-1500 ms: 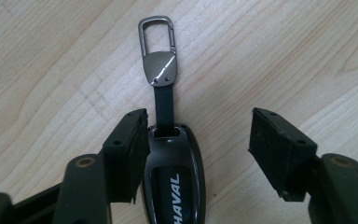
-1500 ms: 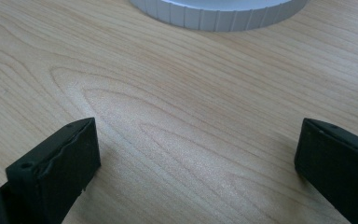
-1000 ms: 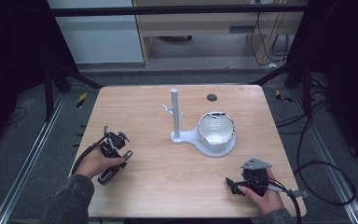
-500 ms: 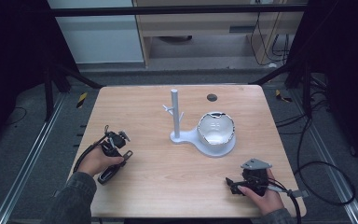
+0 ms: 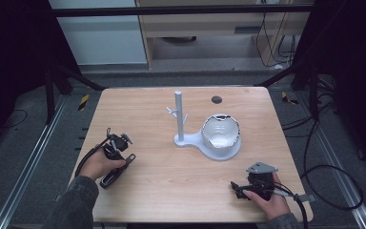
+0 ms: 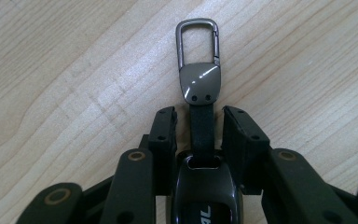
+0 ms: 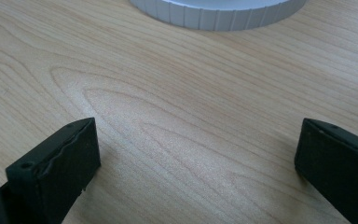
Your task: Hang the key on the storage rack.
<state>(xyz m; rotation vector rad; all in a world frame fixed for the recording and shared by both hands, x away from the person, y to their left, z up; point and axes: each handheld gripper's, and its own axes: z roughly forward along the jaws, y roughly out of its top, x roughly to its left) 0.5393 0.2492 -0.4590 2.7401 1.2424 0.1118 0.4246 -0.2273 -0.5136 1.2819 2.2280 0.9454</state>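
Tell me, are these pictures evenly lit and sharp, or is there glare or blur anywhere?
High view: the wooden table is well lit while the surroundings fall into darkness. Left gripper view: sharp, with a bright glare patch on the key fob's metal clasp. Right gripper view: the wood grain is crisp, though the near jaws look slightly soft.

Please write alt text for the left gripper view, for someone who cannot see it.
A dark key fob with a short strap and metal carabiner clip lies on the wooden table between the left gripper's two black jaws, which flank the strap with small gaps either side.
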